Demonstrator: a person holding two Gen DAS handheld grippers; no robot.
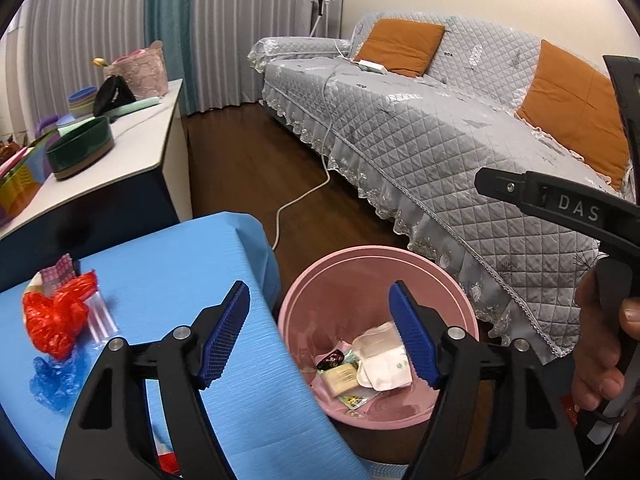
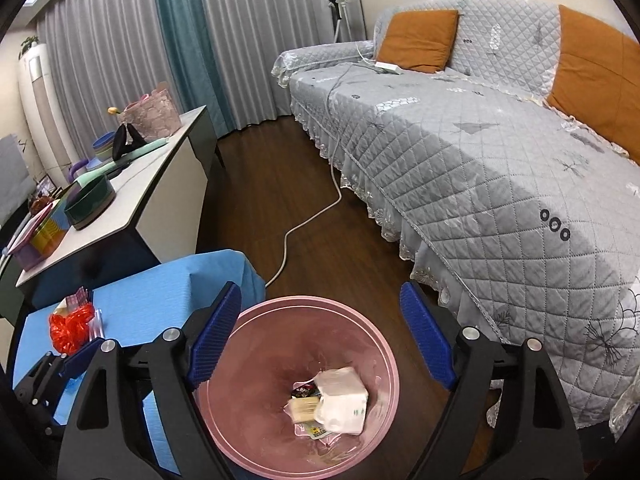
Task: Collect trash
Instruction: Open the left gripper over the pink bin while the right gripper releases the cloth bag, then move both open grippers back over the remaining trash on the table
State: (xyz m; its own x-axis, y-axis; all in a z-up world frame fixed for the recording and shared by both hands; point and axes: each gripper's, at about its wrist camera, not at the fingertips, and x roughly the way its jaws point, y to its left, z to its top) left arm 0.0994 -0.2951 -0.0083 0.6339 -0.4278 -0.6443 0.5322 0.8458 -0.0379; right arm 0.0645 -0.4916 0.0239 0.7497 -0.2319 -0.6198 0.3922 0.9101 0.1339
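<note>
Right wrist: pink bin (image 2: 256,432) w/ white wrappers (image 2: 344,404) inside.

Pink bin (image 2: 256,456), blue tablecloth (image 1: 180,264), red bag (image 1: 52,320) (crumpled), grey quilted sofa cover (image 2: 460,152), orange cushions (image 2: 416,40).

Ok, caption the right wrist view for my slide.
Open, empty right gripper above the pink trash bin holding discarded wrappers, beside the blue-covered table.

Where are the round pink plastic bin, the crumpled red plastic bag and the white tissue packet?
Round pink plastic bin (image 2: 394,364): right wrist view, right rim.
Crumpled red plastic bag (image 1: 52,320): left wrist view, middle.
White tissue packet (image 2: 344,398): right wrist view, top face.
</note>
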